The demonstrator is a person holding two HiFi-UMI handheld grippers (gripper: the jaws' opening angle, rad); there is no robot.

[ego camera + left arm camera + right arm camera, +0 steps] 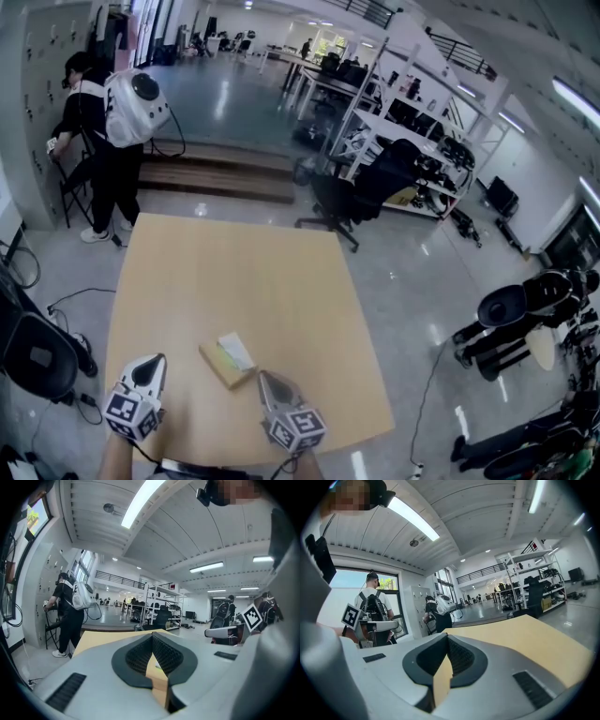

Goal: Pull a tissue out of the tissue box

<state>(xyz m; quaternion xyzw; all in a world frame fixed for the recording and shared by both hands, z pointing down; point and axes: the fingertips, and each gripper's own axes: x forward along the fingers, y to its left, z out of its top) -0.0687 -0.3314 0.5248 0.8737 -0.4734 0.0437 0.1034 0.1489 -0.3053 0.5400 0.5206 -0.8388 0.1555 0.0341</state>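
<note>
approach step, nothing gripped yet. small tan cardboard tissue box lies on the light wooden surface near its front edge, between the left tool and right tool. both tools have jaws pressed together and are empty. white tissue pokes up from the top. long axis looks diagonal, far-left to near-right. next, likely: spread one tool, pinch the tuft, steady the box.
</note>
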